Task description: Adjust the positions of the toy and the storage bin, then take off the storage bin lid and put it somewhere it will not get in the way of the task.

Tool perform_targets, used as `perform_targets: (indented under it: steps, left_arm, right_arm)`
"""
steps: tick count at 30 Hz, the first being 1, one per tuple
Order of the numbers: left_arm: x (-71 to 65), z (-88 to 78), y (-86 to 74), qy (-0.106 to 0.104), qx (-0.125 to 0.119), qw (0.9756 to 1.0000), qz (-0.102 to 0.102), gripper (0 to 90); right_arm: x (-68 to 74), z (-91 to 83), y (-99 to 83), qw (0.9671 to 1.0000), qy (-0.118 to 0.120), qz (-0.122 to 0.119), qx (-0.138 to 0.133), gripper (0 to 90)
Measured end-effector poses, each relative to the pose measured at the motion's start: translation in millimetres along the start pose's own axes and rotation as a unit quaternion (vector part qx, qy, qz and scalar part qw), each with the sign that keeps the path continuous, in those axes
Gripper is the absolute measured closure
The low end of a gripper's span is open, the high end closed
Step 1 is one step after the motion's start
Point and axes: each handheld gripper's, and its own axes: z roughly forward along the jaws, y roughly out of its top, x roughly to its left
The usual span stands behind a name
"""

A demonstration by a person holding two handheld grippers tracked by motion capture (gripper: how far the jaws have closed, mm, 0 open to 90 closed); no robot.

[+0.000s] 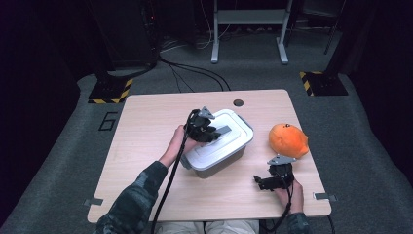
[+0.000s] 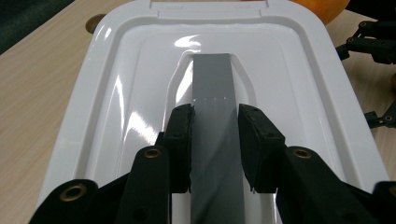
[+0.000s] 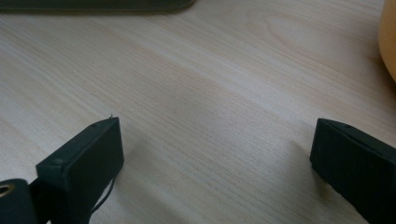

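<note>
left gripper [image 2: 215, 135]: clamped on the grey handle [image 2: 212, 93] of the white lid [image 2: 116, 93]
box [image 1: 219, 139]: mid-table, lid on
right gripper [image 3: 215, 154]: wide apart, just over bare table [image 3: 210, 70]
orange plush [image 1: 288, 140]: right of box

One lidded box [image 1: 221, 141], one orange plush toy [image 1: 288, 140], one table [image 1: 146, 146]

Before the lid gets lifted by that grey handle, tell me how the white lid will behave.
The white lid looks like rigid moulded plastic, so it should probably stay stiff rather than flop. Its glossy surface seems slippery, but the left claw is shut on the flat grey handle, which likely gives a firmer hold. Held at its middle, the lid may lift fairly level.
</note>
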Motion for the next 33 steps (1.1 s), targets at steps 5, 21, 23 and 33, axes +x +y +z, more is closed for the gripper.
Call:
perform_targets:
  steps: [5,21,23,33]
  left_arm:
    - [-2.9,0.1,1.3,0.010,0.003,0.9999,0.009,66.1]
    - [-11.6,-12.5,5.1,0.024,-0.010,0.9992,0.032,66.4]
    - [-9.9,-15.2,6.0,0.025,-0.011,0.9991,0.033,66.4]
    - [-6.3,-30.7,10.8,0.032,-0.026,0.9988,0.028,66.4]
  right_arm:
    - [0.2,0.0,-0.1,1.0000,-0.001,0.000,0.000,2.2]
    - [-0.1,0.1,-0.1,1.0000,-0.002,-0.001,-0.002,2.6]
    - [-0.2,0.1,0.0,1.0000,-0.002,-0.002,-0.002,2.6]
    - [-0.3,0.1,0.0,1.0000,-0.001,-0.002,-0.003,2.6]
